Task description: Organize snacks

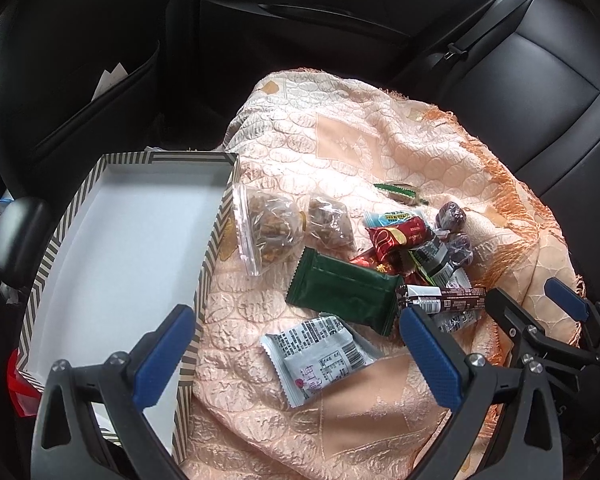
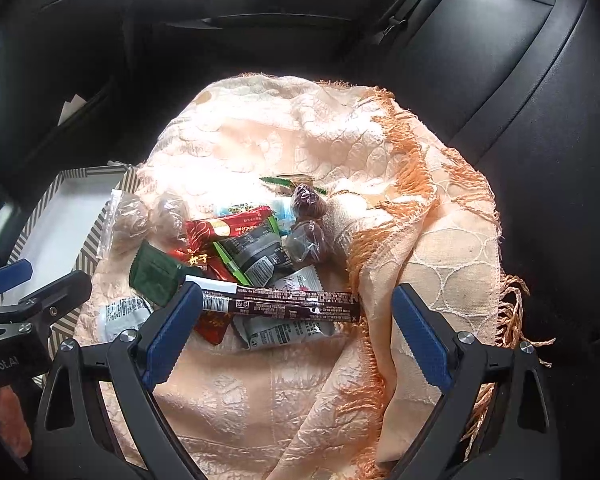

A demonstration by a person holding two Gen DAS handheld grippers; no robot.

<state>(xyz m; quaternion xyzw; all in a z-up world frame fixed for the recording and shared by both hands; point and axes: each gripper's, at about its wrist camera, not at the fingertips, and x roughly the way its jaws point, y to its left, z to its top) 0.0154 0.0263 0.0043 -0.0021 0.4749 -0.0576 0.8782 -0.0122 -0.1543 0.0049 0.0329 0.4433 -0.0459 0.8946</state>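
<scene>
Cloth (image 1: 400,148) is covering the car seat, peach and fringed, everything sitting on it. Striped box (image 1: 116,240) is lying at the left edge, showing nothing inside, so sorting is looking not yet started. Snack pile (image 1: 400,256) is lying right of the box, all packets out: green packet (image 1: 342,292), white packet (image 1: 320,356), long brown bar (image 2: 284,304). Left gripper (image 1: 296,356) is hovering wide open over the near white packet; right gripper (image 2: 296,332) is gaping open around the bar, gripping nothing.
</scene>
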